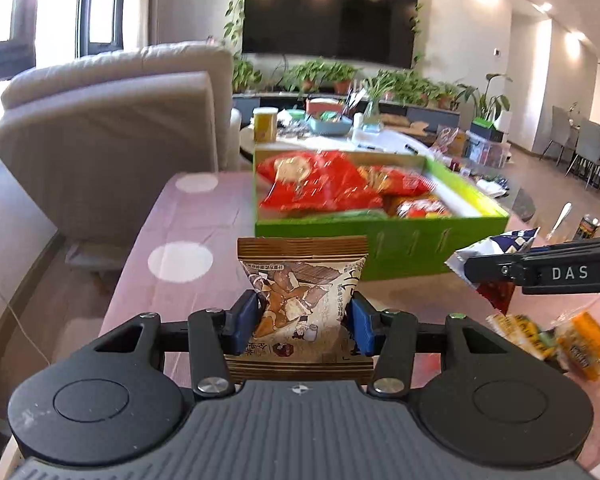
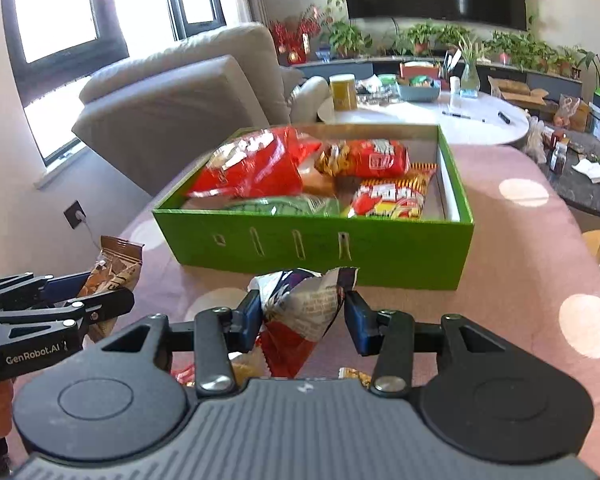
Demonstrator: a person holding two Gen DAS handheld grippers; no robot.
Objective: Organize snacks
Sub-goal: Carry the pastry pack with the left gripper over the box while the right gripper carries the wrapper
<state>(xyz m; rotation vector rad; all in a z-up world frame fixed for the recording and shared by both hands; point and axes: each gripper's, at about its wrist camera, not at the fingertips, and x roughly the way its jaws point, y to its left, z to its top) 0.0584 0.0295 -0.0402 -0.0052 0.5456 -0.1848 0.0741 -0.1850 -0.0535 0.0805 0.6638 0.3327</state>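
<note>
A brown snack packet is clamped across its middle by the left claw, the blue pads pressed into both sides so that the film is pinched inward; it is held upright with its crimped top seam uppermost, which keeps the bulk of the packet forward of the claw and free to be dropped. A white, blue and red packet is gripped in the same way by the right claw, crumpled between the pads. Both packets appear to be held clear of the pink dotted surface, in front of the green box, whose near wall faces the two claws. The box is set toward the far edge of the surface and is already partly filled with red snack bags and a green one, though room is seen along its right side. It is judged that both packets are meant for the box. More small yellow packets are left lying near the surface's right edge, so the sorting is judged unfinished.
</note>
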